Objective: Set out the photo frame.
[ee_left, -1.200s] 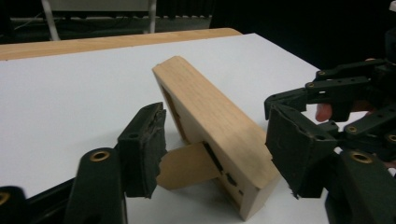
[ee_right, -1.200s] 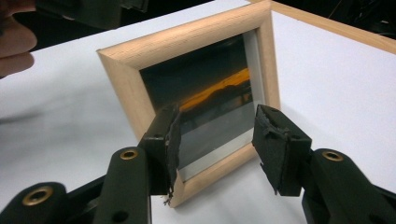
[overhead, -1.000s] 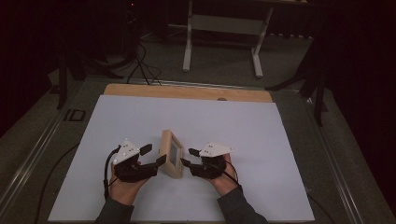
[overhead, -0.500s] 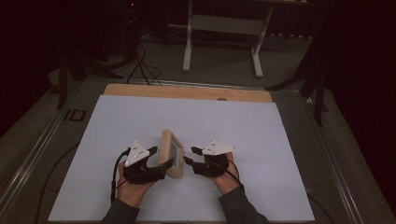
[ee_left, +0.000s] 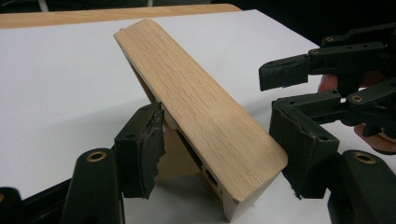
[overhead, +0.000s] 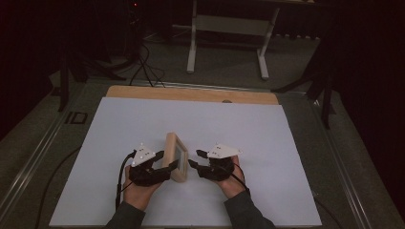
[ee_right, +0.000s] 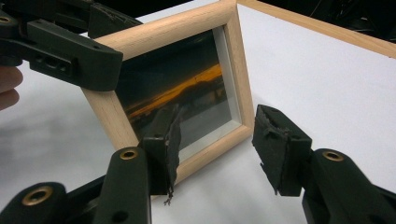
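A small light-wood picture frame (overhead: 174,151) stands tilted on the white table (overhead: 267,138); in the right gripper view its glass (ee_right: 173,88) faces me with a dark orange-streaked picture. My left gripper (overhead: 166,160) straddles the frame's near end. In the left gripper view the frame's wooden edge (ee_left: 201,107) runs slantwise between the wide-set pads of that gripper (ee_left: 219,144), with a sliver of table showing beside the right pad. My right gripper (overhead: 194,158) stands open just right of the frame, its pads (ee_right: 217,140) off the lower corner and holding nothing.
A wooden strip (overhead: 191,94) borders the table's far edge. Beyond it on the floor stand a white metal stand (overhead: 227,43) and loose cables (overhead: 143,62). Bare table (overhead: 119,124) spreads out on both sides of and behind the frame.
My left gripper has slid right until its jaws straddle the frame's near end. The right gripper and the frame have kept still.
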`<state>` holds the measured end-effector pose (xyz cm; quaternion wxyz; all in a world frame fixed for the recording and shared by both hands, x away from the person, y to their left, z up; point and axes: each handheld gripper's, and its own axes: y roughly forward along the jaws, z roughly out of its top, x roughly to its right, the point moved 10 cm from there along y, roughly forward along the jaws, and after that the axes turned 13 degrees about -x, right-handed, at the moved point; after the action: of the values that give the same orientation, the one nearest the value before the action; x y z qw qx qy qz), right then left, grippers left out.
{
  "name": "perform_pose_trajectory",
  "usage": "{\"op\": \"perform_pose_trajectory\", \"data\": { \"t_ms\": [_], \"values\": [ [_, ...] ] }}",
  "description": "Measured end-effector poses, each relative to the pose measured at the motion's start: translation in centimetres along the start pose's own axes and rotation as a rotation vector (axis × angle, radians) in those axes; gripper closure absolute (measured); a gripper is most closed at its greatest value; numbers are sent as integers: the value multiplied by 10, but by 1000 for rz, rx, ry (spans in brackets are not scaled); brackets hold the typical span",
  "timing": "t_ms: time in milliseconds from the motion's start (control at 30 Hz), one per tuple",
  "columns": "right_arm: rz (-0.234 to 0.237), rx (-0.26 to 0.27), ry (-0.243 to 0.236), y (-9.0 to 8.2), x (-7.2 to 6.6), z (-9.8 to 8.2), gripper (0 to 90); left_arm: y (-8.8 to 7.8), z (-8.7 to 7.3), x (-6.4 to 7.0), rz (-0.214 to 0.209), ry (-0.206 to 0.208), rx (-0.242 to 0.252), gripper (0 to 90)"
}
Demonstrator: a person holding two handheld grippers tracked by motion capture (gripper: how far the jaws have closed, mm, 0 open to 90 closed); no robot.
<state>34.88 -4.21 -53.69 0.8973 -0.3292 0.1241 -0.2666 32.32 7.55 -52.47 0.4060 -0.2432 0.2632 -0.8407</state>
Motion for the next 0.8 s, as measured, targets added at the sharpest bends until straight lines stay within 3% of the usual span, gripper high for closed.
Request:
{"op": "perform_pose_trajectory", "data": {
  "t_ms": [467,800],
  "values": [
    [-1,1,1,0,1,0,506,-2,-1,-2,-15,-20,-1,473],
    [-14,24,9,-5,4,3,509,-1,-1,3,-29,6,0,580]
  ]
}}
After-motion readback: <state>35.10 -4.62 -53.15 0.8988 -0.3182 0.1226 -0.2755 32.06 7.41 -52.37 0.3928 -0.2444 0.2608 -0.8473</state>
